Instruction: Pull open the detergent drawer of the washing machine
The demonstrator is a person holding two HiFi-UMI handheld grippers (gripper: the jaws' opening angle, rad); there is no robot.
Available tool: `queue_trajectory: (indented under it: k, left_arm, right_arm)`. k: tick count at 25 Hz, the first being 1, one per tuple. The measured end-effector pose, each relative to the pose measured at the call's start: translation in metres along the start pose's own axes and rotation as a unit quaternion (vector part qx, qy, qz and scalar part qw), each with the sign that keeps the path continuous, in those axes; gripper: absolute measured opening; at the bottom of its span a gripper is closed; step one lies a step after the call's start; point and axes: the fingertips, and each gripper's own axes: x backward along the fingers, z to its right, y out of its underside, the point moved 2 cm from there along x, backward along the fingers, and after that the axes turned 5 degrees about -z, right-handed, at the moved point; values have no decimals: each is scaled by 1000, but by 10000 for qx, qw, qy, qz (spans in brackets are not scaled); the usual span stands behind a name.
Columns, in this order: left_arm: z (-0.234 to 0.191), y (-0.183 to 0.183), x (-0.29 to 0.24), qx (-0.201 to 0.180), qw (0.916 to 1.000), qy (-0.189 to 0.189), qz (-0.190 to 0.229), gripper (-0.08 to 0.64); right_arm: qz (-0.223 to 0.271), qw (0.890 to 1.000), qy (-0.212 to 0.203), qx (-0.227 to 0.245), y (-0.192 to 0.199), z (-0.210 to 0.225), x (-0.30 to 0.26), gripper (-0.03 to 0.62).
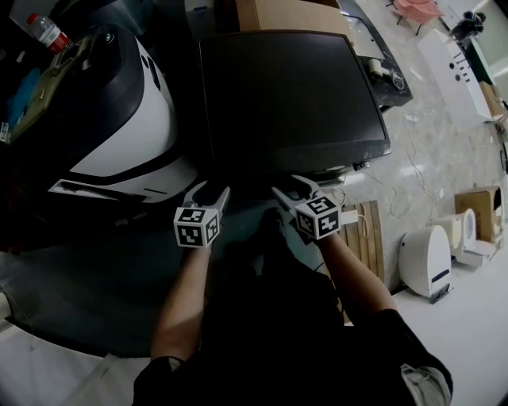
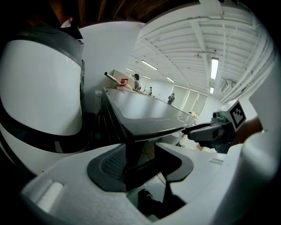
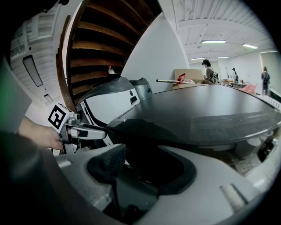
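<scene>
The washing machine (image 1: 290, 99) shows from above as a dark flat top; its front face is hidden below the front edge (image 1: 302, 166), so I cannot make out the detergent drawer. My left gripper (image 1: 209, 193) is open just in front of that edge's left end. My right gripper (image 1: 292, 189) is open near the edge's middle. In the left gripper view the jaws of the left gripper (image 2: 140, 162) stand wide apart with the machine's dark front corner (image 2: 131, 140) between them, not pinched. In the right gripper view the right gripper (image 3: 145, 169) gapes under the top's overhang (image 3: 145, 132).
A rounded white-and-black machine (image 1: 119, 119) stands close on the left, with a red-capped bottle (image 1: 46, 32) behind it. A cardboard box (image 1: 294, 14) sits behind the washer. To the right are wooden slats (image 1: 369, 234), a white appliance (image 1: 425, 262) and cables on the floor.
</scene>
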Motion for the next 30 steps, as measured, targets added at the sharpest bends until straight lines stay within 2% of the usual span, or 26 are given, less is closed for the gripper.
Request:
queue_trajectory:
  k: [4, 8, 12, 14, 15, 16, 17, 19, 20, 23, 26, 28, 30]
  left_arm:
    - [4, 3, 3, -91, 9999, -48, -3, 193]
    - [5, 2, 0, -110, 9999, -10, -2, 203]
    - [8, 3, 1, -132, 9999, 30, -34, 214]
    - [7, 4, 2, -163, 9998, 44, -53, 215]
    - [7, 4, 3, -186, 9998, 58, -66, 213]
    - [6, 4, 3, -207, 9997, 82, -75, 209]
    - [7, 3, 4, -223, 9997, 111, -80, 209]
    - [6, 4, 6, -229, 9996, 162, -89, 203]
    - [5, 4, 7, -227, 9995, 177, -92, 199]
    - [6, 6, 8, -274, 9993, 212, -122, 197]
    - [2, 7, 6, -316, 9991, 204, -195, 195]
    - [-1, 8, 3, -292, 9991, 197, -228, 195]
    - [0, 9, 1, -286, 9990, 234, -244, 193]
  right_arm:
    - [36, 9999, -29, -111, -3, -2, 2, 224]
    - [-24, 10000, -30, 7, 1, -3, 3, 224]
    - [-20, 10000, 20, -69, 1, -5, 5, 224]
    - [-33, 9999, -92, -25, 5, -10, 7, 212]
    - [-74, 9995, -303, 56, 8, -19, 8, 186]
    - [-141, 9980, -572, 210, 11, -35, 7, 3]
    - [-226, 9958, -772, 436, 14, -54, 4, 3]
    - [-371, 9925, -788, 861, 18, -81, -2, 8]
    - [-389, 9932, -694, 851, 19, -85, -4, 57]
    - [-291, 9994, -99, 156, 23, -54, 1, 75]
    - [-315, 9977, 547, -239, 29, -7, 9, 158]
    - [-255, 9972, 651, -269, 25, 9, 9, 175]
    - [-174, 9984, 525, -134, 17, 10, 4, 175]
